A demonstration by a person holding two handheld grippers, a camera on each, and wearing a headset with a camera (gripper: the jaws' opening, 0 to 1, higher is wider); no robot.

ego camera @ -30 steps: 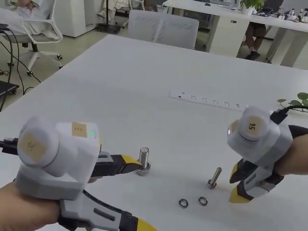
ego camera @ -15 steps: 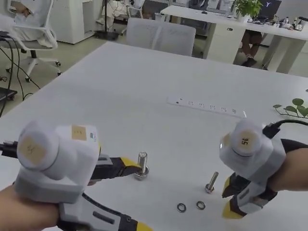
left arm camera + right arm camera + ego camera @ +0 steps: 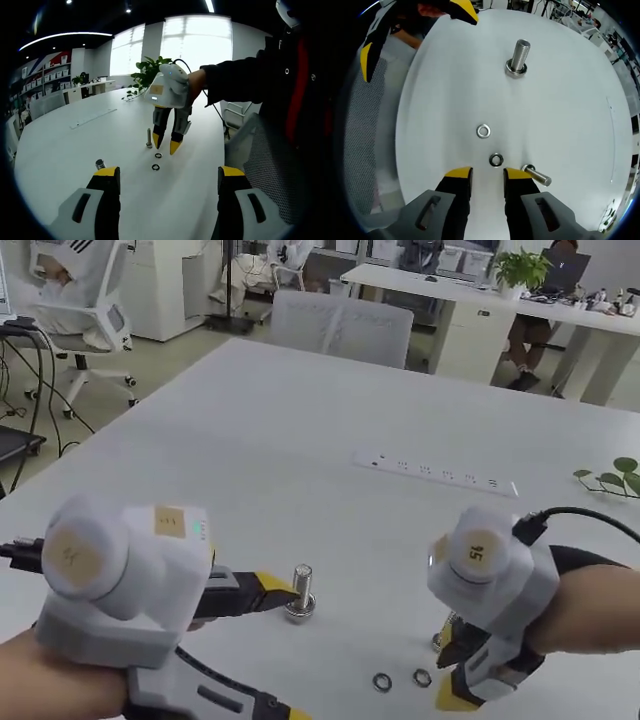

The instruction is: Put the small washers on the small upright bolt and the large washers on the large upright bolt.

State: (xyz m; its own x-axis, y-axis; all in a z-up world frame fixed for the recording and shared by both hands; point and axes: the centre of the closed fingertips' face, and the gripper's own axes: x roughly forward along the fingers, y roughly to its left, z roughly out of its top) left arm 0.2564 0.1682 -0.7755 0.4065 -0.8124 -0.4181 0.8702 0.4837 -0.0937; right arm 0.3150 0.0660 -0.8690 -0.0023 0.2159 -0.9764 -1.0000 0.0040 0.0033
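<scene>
I had my right gripper, jaws barely parted and empty, over the nearer small silver ring washer beside the thin steel bolt, my left gripper spread wide, empty

Power strip on white table — plant beside.

white table | near edge: large bolt, small bolt, washer beside washer | mid-table: power strip

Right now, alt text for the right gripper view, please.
The right gripper hangs open over a table, one small washer just ahead of its tips. A second washer lies farther on, the small bolt beside one jaw, the large bolt beyond.
</scene>
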